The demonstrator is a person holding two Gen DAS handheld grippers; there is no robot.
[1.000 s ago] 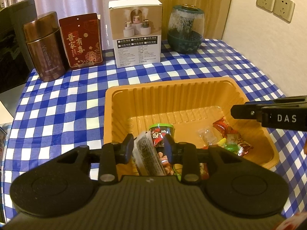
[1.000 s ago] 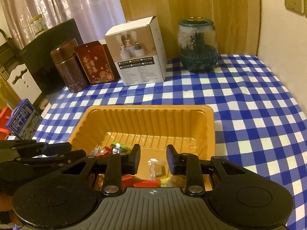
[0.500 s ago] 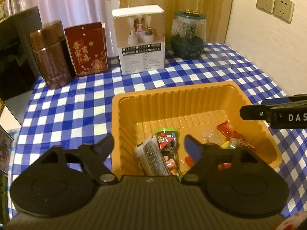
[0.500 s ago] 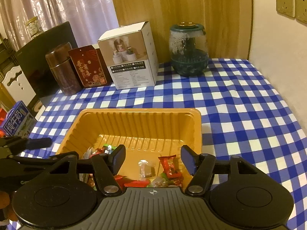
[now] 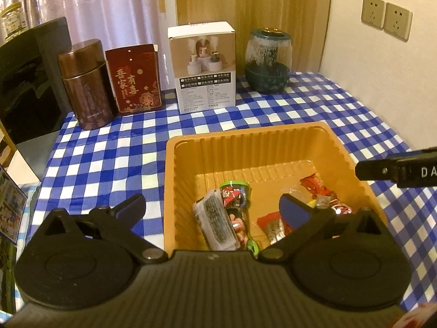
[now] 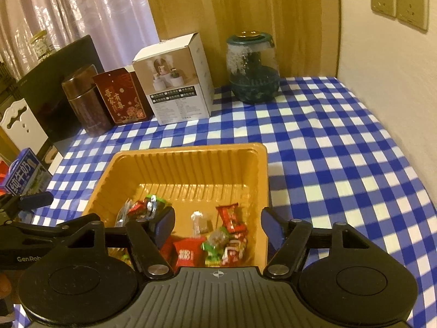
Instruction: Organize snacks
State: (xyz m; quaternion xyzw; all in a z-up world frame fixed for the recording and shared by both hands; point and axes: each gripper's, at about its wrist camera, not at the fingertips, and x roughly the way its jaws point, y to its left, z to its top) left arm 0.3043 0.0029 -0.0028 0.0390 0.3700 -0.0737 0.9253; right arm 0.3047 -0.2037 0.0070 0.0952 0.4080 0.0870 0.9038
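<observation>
An orange plastic tray (image 5: pixel 245 139) stands on the blue-checked cloth and holds loose snacks. A grey-and-white pack (image 5: pixel 215 224) and a green-topped tube snack (image 5: pixel 236 199) lie at its near left. My left gripper (image 5: pixel 213 207) hangs above them, its jaws opening wide and touching nothing. In the right wrist view the tray (image 6: pixel 191 150) holds a red packet (image 6: pixel 188 254), a red candy (image 6: pixel 230 216) and a small clear candy (image 6: pixel 199 221). Above these my right gripper (image 6: pixel 218 222) is opening too, with nothing pressed between its pads.
Along the back stand a brown tin (image 5: pixel 87 84), a red box (image 5: pixel 133 79), a white carton (image 5: pixel 204 65) and a green glass jar (image 5: pixel 267 60). A milk carton (image 6: pixel 24 175) sits off the table's left edge. A wall runs along the right.
Both grippers went from nearly shut to open and drew back and up. The left let go of the grey pack and tube snack; the right let go of the small clear candy.
</observation>
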